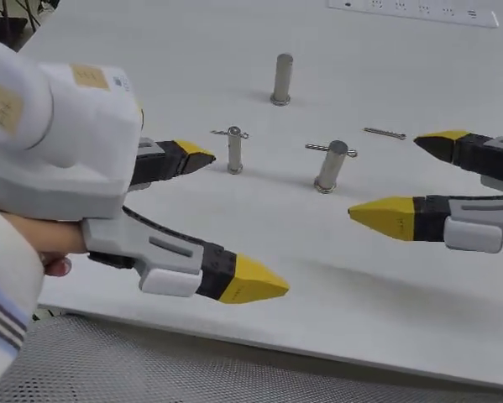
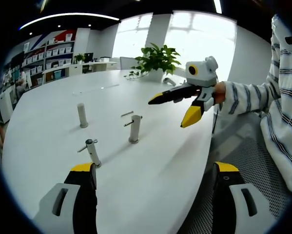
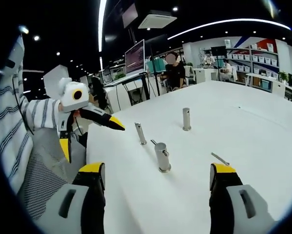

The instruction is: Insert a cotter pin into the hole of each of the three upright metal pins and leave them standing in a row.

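As left claw (image 1: 244,222) gapes, right claw (image 1: 385,176) open

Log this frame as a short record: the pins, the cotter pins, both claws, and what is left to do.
surface: white table
left claw: open, holding nothing
right claw: open, holding nothing
fitted: near-left pin and near-right pin, each with a cotter pin through its top
unfitted: far pin, no cotter pin in it
loose part: spare cotter pin, flat on the table close to the right claw
layout: upright pins form a triangle, not a row
remaining: one insertion, then lining up
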